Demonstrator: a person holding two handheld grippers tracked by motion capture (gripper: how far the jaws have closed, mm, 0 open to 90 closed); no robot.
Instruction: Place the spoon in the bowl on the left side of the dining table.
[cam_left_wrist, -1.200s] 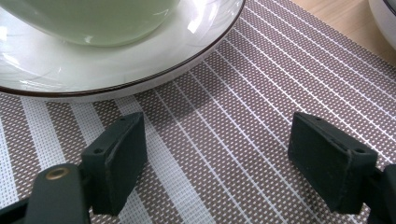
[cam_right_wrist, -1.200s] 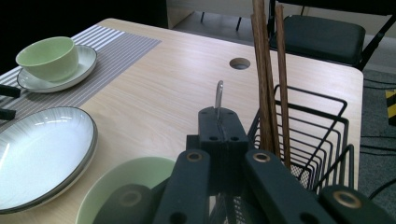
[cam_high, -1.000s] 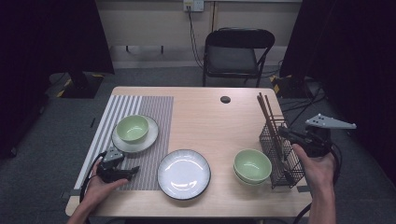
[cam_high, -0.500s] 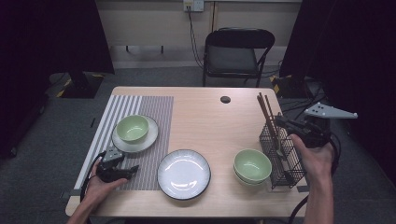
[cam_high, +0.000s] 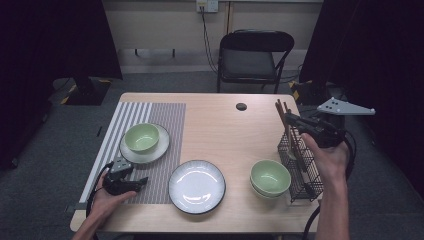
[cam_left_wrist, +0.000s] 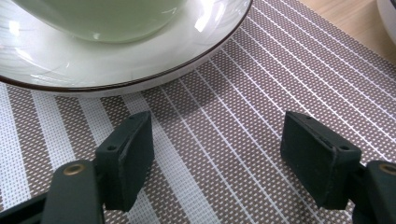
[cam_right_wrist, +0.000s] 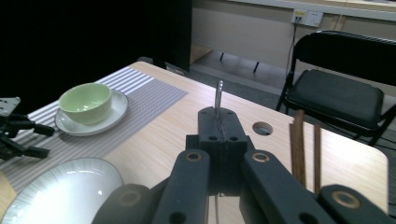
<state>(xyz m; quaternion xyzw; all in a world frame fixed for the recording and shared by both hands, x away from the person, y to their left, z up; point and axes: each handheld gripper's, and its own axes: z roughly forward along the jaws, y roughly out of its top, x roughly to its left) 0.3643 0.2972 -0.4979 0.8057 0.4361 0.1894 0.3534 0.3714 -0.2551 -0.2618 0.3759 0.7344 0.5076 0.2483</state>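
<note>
A thin silver metal utensil handle (cam_right_wrist: 218, 95) is pinched in my right gripper (cam_right_wrist: 218, 122), whose jaws are pressed tight on it, held above the black wire cutlery basket (cam_high: 304, 167) at the table's right edge beside the brown wooden chopsticks (cam_high: 282, 119). My left gripper (cam_left_wrist: 217, 154) rests with jaws wide apart on the brown-and-white striped woven placemat (cam_left_wrist: 243, 116), empty, just short of the white saucer (cam_left_wrist: 116, 60) carrying a pale green bowl (cam_high: 142, 137).

A black folding chair (cam_high: 252, 55) stands on grey carpet (cam_high: 45, 150) beyond the wooden table (cam_high: 220, 125) — dark curtains (cam_high: 55, 40) flank a beige wall (cam_high: 160, 25).
</note>
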